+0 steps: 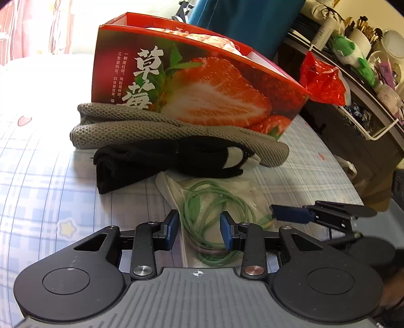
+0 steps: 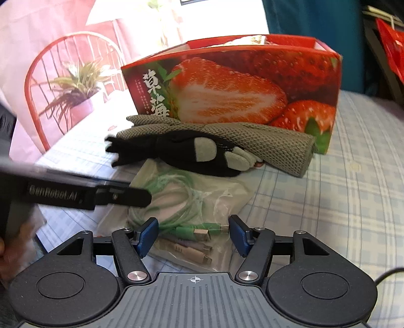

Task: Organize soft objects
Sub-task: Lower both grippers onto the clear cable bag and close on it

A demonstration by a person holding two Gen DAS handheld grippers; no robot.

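Observation:
A grey knitted cloth lies folded against the front of a red strawberry-printed box on the bed. A black glove with grey patches rests on top of it. Nearer to me lies a clear bag of green cable. My left gripper hovers over that bag, its blue pads apart on either side of the cable loops, not pressing. My right gripper stands open above the bag's plug end. The grey cloth and glove lie just beyond.
The checked bedsheet spreads left and front. A dark shelf with a red bag, bottles and a green toy stands right of the bed. The box holds pale items. A teal cloth hangs behind it.

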